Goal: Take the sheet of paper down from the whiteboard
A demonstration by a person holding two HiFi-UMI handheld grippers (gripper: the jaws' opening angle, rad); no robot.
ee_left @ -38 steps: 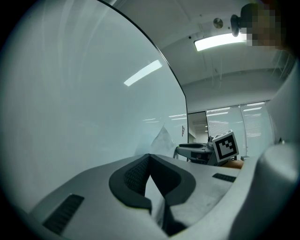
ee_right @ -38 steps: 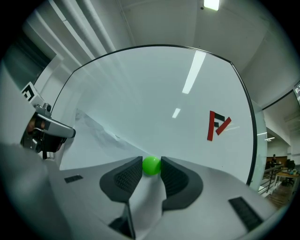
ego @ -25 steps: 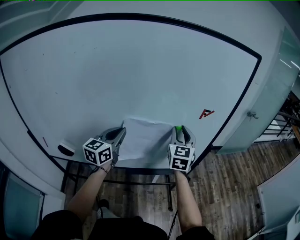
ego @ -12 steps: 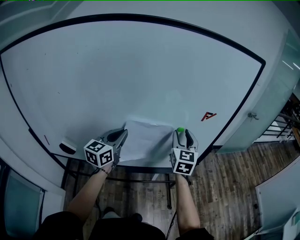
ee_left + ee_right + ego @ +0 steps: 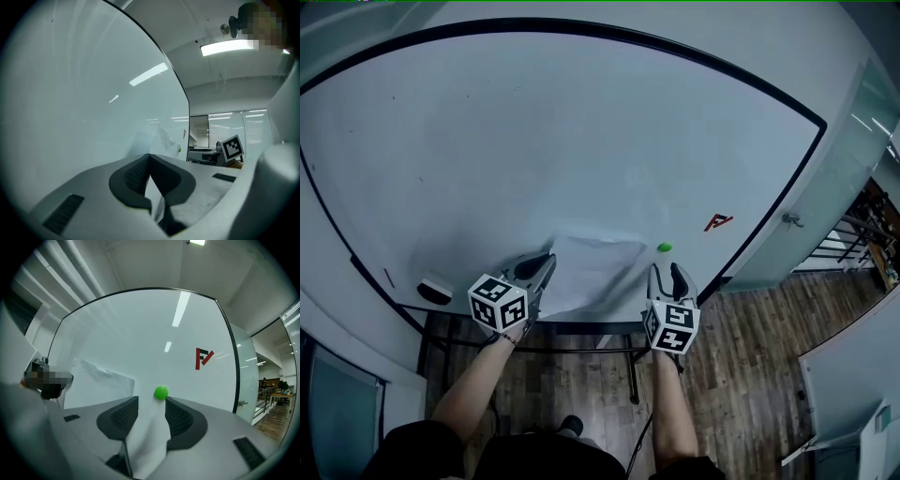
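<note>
On the whiteboard (image 5: 581,141) a white sheet of paper (image 5: 591,272) hangs low at the middle, its top edge crumpled. My left gripper (image 5: 546,264) is shut on the sheet's left edge; in the left gripper view the paper (image 5: 166,140) runs out from between the closed jaws (image 5: 149,157). A green round magnet (image 5: 665,247) sticks to the board just right of the sheet. My right gripper (image 5: 667,273) is a little back from the board below it. Its jaws have just been opening and now stand open with nothing between them; the magnet (image 5: 161,392) shows beyond the fingertips (image 5: 151,401).
A red logo (image 5: 716,222) marks the board right of the magnet. A board eraser (image 5: 434,291) rests at the lower left of the board. Under the board are a metal frame and wooden floor (image 5: 750,375). A glass partition (image 5: 825,206) stands to the right.
The right gripper let go of the green magnet and drew back and to the right from the board. The magnet stays on the board beside the sheet. The left gripper has stayed put.
</note>
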